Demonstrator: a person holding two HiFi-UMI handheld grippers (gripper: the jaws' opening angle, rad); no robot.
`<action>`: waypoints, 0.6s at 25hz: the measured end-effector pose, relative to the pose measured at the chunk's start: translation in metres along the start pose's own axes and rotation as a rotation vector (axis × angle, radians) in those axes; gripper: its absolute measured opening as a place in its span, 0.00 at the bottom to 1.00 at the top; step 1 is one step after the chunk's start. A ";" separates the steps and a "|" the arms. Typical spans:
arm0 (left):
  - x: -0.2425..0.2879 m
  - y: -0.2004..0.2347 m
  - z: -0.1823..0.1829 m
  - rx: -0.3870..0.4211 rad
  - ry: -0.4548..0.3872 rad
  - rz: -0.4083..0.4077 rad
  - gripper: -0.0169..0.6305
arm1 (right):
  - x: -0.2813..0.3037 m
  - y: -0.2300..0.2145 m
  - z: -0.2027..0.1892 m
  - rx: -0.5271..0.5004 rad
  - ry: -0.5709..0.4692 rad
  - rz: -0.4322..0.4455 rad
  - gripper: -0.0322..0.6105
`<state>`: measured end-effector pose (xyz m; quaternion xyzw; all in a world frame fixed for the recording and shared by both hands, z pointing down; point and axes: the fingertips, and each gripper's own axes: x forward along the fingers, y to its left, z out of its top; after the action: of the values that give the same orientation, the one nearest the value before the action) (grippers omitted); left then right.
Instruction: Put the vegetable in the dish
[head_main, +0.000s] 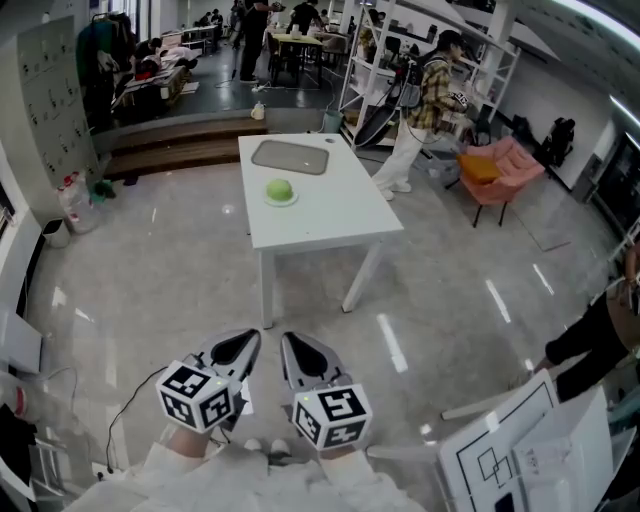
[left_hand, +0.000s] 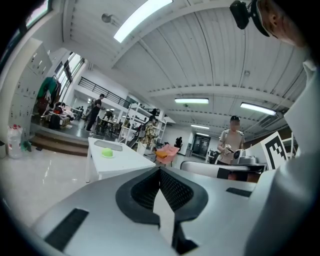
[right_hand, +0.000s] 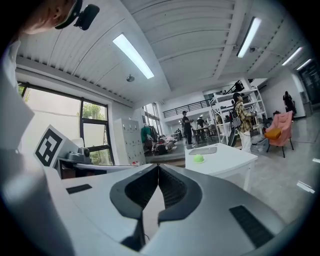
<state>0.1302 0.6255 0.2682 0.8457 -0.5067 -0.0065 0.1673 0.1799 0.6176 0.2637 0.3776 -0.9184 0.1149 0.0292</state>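
A white table (head_main: 330, 215) stands a few steps ahead on the glossy floor. On it a round green vegetable (head_main: 279, 188) rests on a small pale green saucer, and a flat grey tray (head_main: 290, 157) lies behind it. The same vegetable (left_hand: 107, 153) shows far off in the left gripper view, and the vegetable (right_hand: 199, 159) is also small and distant in the right gripper view. My left gripper (head_main: 246, 343) and right gripper (head_main: 293, 345) are held side by side low in front of me, far from the table. Both are shut with nothing between their jaws.
A person in a plaid shirt (head_main: 432, 92) stands beyond the table's far right corner, by a pink chair (head_main: 497, 168). A white board (head_main: 520, 450) and someone's dark sleeve (head_main: 590, 335) are at my right. Cables (head_main: 125, 410) trail on the floor at left.
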 end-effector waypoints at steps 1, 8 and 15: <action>0.002 0.000 -0.002 -0.001 -0.002 0.010 0.04 | -0.001 -0.002 -0.001 0.003 0.001 0.007 0.07; 0.009 0.000 -0.018 -0.034 0.001 0.054 0.04 | -0.005 -0.011 -0.016 0.040 0.020 0.045 0.07; 0.028 0.005 -0.029 -0.071 0.027 0.053 0.04 | 0.005 -0.023 -0.023 0.040 0.046 0.073 0.07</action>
<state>0.1443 0.6074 0.3018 0.8257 -0.5259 -0.0085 0.2040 0.1918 0.6033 0.2917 0.3414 -0.9282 0.1429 0.0383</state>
